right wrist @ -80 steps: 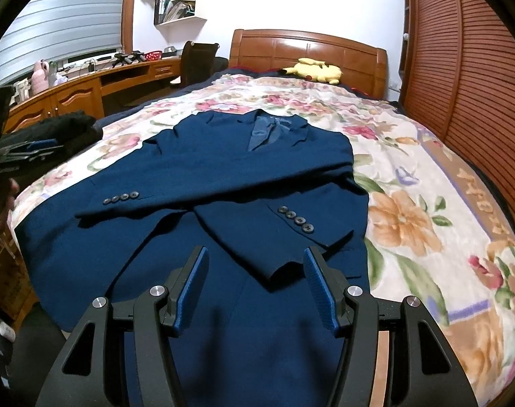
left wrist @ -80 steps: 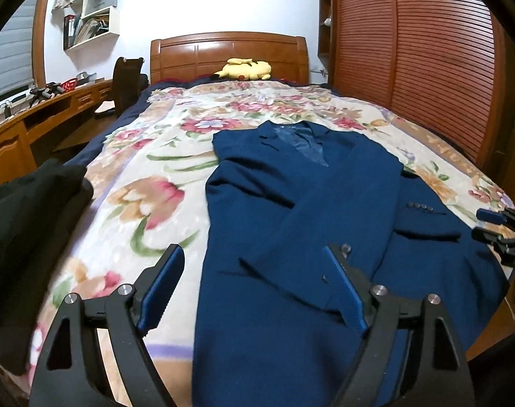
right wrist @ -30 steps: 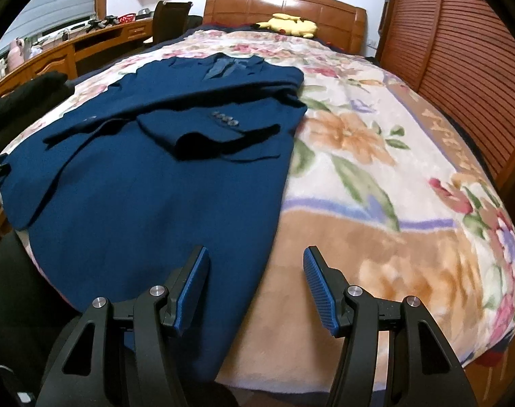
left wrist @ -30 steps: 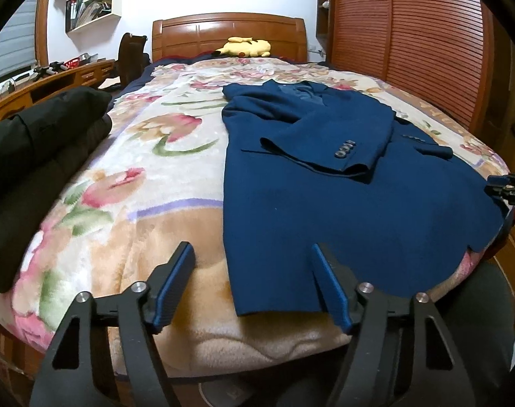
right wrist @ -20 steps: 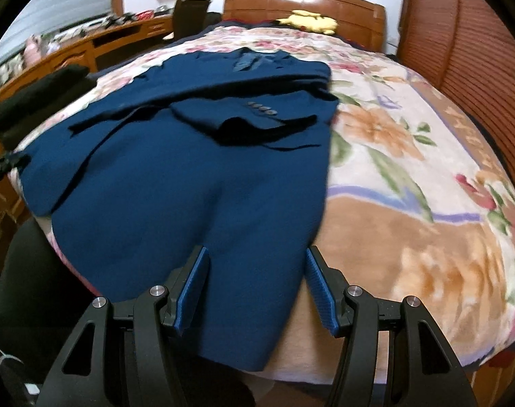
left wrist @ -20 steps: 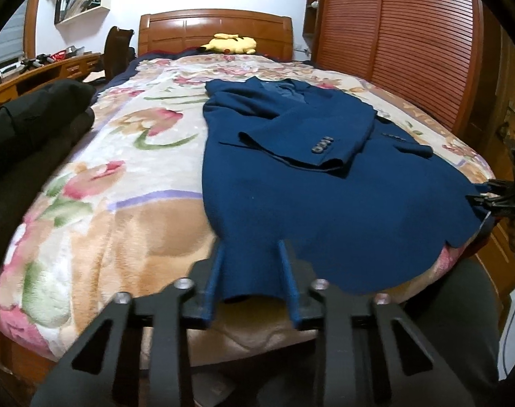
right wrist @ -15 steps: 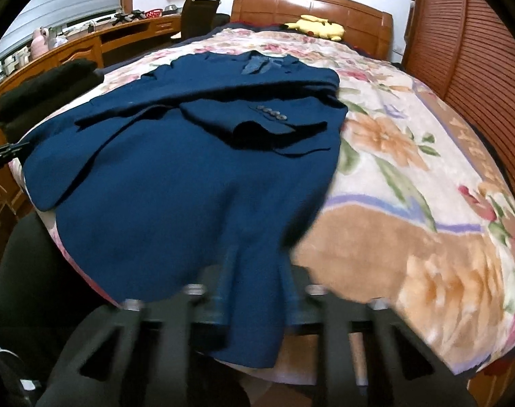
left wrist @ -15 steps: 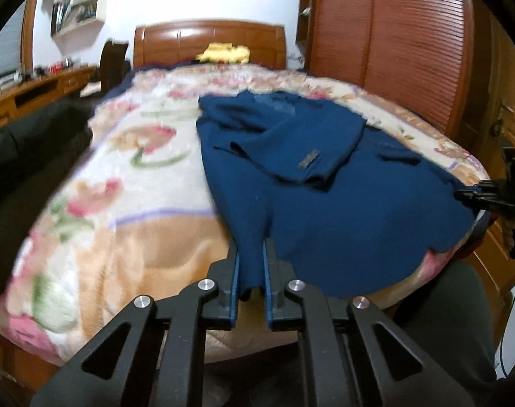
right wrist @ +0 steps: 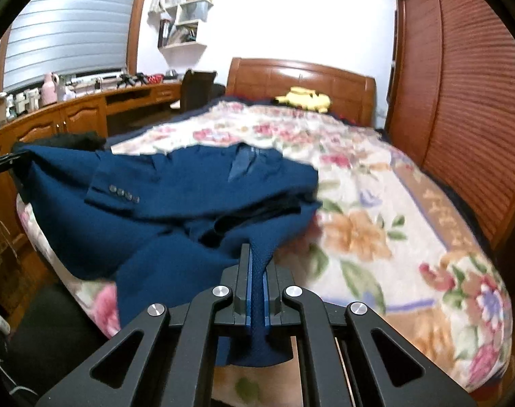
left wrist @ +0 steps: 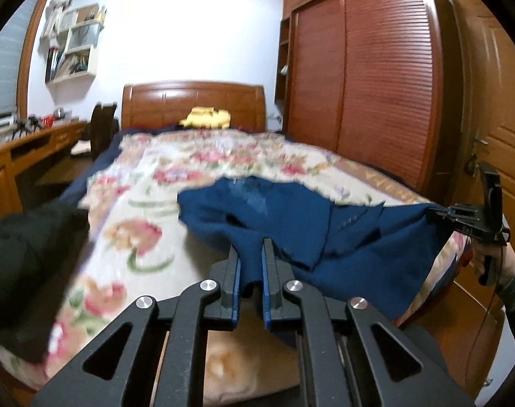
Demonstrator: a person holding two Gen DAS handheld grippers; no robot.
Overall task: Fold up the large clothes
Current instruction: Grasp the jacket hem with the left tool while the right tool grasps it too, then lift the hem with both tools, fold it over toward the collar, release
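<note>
Now each hand-held gripper, left [left wrist: 250,254] and right [right wrist: 256,264], is clamped on a hem corner of the blue jacket [right wrist: 176,203], its lower part lifted above the floral bed [right wrist: 376,224] and its collar end toward the headboard [left wrist: 193,101].

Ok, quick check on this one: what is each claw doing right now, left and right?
Left claw: shut on the blue jacket, at its hem.
Right claw: shut on the same jacket's hem, at the other corner.

Black left gripper [left wrist: 250,261] and right gripper [right wrist: 256,264], blue-lined jaws, silver screws.
</note>
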